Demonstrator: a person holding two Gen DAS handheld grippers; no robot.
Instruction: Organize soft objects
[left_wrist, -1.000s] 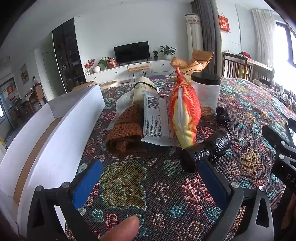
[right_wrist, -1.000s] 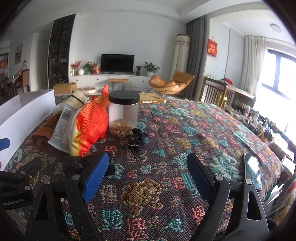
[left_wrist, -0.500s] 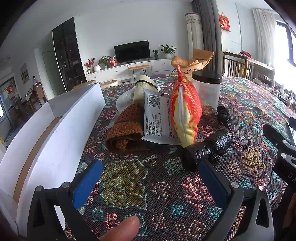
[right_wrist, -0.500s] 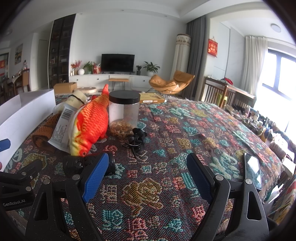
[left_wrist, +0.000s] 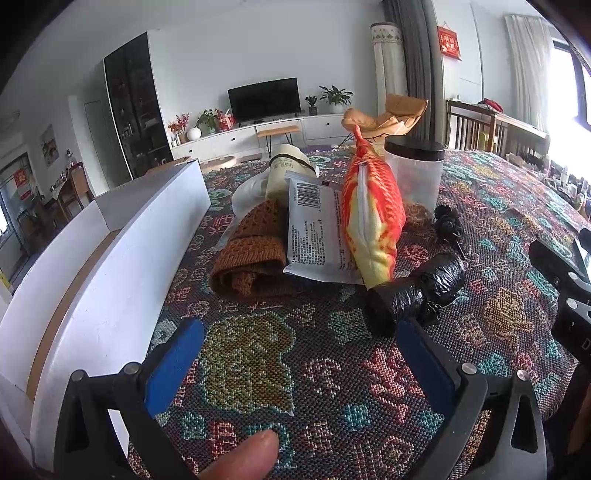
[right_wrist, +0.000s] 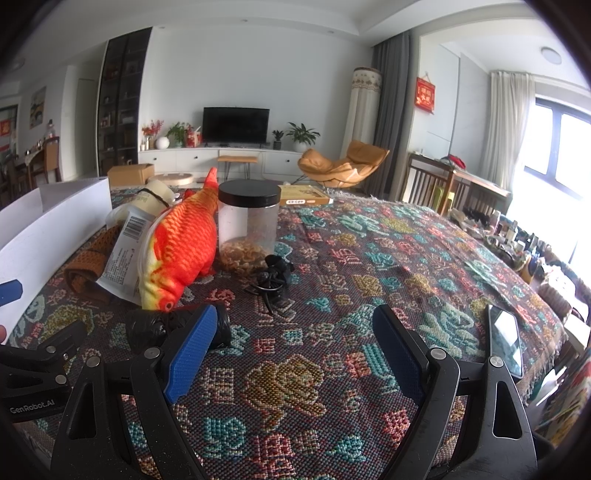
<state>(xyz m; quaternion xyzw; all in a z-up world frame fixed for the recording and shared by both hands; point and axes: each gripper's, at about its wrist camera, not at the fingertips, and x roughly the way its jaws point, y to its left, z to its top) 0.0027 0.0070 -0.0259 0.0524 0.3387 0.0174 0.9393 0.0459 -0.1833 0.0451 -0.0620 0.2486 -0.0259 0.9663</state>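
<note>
1. Left gripper: blue pads spread wide, nothing between them, low over the patterned tablecloth. A fingertip shows at the bottom of the left wrist view.
2. Right gripper: pads apart too, holding nothing, over bare cloth.
3. Soft items sit bunched near the left edge of the table, beside the white box.
4. Brown knit cloth lies rolled nearest the box wall.
5. White packet with barcode rests partly on the knit cloth, leaning against the plush fish.
6. Fish is orange-red, tail up, head toward the grippers, touching the clear jar with black lid.
7. Cream roll lies behind the packet.
8. Black plastic bag roll is just past the left gripper's right pad.
9. Black hair ties in front of jar.
10. Phone near the right edge.
</note>
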